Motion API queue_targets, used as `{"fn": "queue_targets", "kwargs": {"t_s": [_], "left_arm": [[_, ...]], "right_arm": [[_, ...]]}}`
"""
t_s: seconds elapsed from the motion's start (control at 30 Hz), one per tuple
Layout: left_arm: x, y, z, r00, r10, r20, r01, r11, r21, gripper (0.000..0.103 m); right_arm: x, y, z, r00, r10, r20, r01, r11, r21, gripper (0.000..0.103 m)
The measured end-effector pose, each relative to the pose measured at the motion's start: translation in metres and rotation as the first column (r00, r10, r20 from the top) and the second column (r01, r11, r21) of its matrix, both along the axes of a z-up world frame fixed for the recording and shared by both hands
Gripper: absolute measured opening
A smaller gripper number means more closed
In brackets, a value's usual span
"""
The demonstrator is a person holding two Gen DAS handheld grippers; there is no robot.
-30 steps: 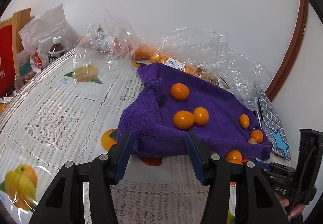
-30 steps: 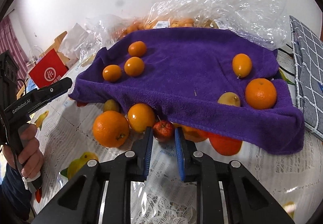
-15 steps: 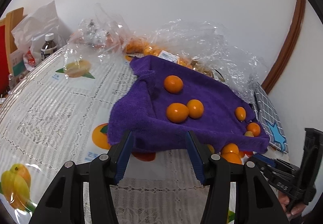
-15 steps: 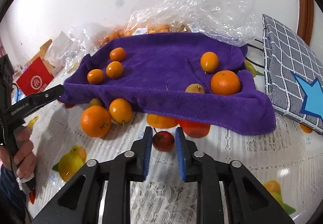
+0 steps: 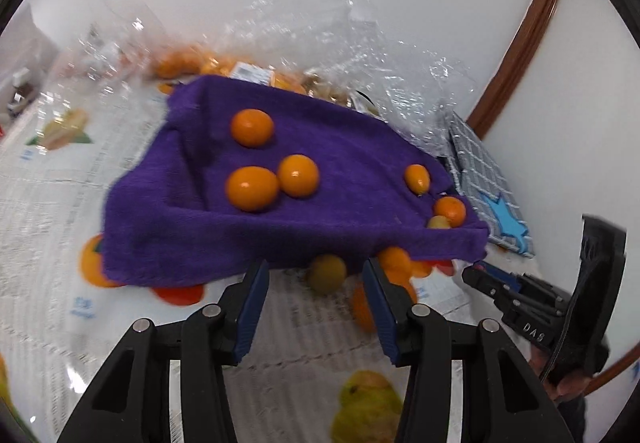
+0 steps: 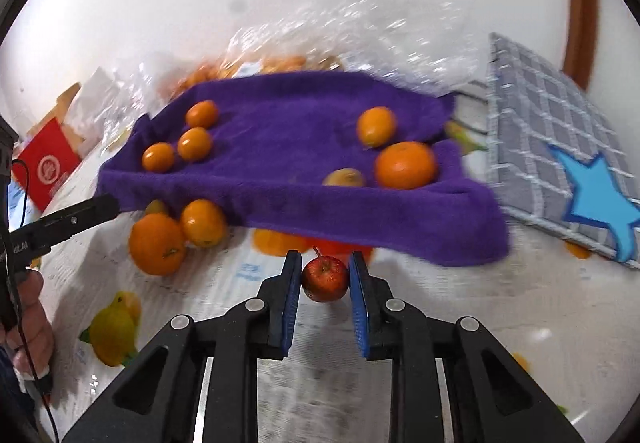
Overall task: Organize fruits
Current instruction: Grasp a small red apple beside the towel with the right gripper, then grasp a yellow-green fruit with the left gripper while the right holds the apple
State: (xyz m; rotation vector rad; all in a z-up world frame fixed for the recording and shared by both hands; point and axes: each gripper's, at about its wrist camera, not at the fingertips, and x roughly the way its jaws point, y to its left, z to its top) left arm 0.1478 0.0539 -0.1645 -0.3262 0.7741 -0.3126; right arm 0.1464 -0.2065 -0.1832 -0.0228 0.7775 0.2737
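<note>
A purple towel [image 5: 208, 227] [image 6: 280, 147] lies on the table with several small oranges [image 5: 252, 188] on it. My right gripper [image 6: 325, 285] is shut on a small red apple [image 6: 325, 279], held in front of the towel's near edge. Two oranges [image 6: 157, 243] lie on the table left of it, with a small greenish fruit [image 5: 327, 274] near the towel's edge. My left gripper [image 5: 316, 303] is open and empty, just short of the towel's near edge. The right gripper also shows in the left wrist view [image 5: 480, 275].
Clear plastic bags [image 5: 340, 43] holding more oranges lie behind the towel by the wall. A grey checked pad with a blue star [image 6: 560, 171] lies to the right. A red carton [image 6: 44, 171] stands far left. The tablecloth has printed fruit pictures.
My right gripper has drawn back from the towel's edge with the red apple in it. My left gripper has shifted right along the towel's near edge, still open.
</note>
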Motion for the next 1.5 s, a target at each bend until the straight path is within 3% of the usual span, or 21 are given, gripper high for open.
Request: {"fn": "queue_targets", "kwargs": {"t_s": [0.17,0.33,0.47,0.7,0.9,1.23,1.5], "left_arm": [[0.019,-0.008,-0.002,0.998,-0.049,-0.04,0.049,0.999,0.01,0.04],[0.02,-0.006,-0.011,0.995,-0.054,-0.087,0.049,0.997,-0.059,0.04],[0.022,-0.009,-0.013,0.994,-0.05,-0.1,0.045,0.998,-0.054,0.038],[0.027,-0.013,-0.018,0.989,-0.053,-0.136,0.05,0.998,-0.022,0.026],[0.026,-0.008,-0.017,0.992,-0.035,-0.124,0.031,0.999,-0.039,0.027],[0.025,-0.011,-0.014,0.993,-0.004,-0.118,0.011,0.998,0.058,0.027],[0.027,-0.008,-0.018,0.991,-0.011,-0.13,0.015,0.999,0.033,0.027]], "right_arm": [[0.0,-0.019,0.0,1.0,-0.027,0.002,0.027,0.999,0.02,0.024],[0.005,-0.025,-0.004,0.999,-0.015,-0.032,0.017,0.997,0.077,0.024],[0.009,-0.034,-0.007,0.998,-0.018,-0.054,0.025,0.99,0.14,0.024],[0.01,-0.032,-0.007,0.998,0.005,-0.06,0.004,0.987,0.161,0.024],[0.011,-0.031,-0.008,0.998,0.006,-0.063,0.004,0.987,0.161,0.024],[0.011,-0.033,-0.01,0.998,0.015,-0.068,-0.002,0.984,0.176,0.024],[0.011,-0.032,-0.011,0.997,0.02,-0.073,-0.006,0.984,0.18,0.024]]}}
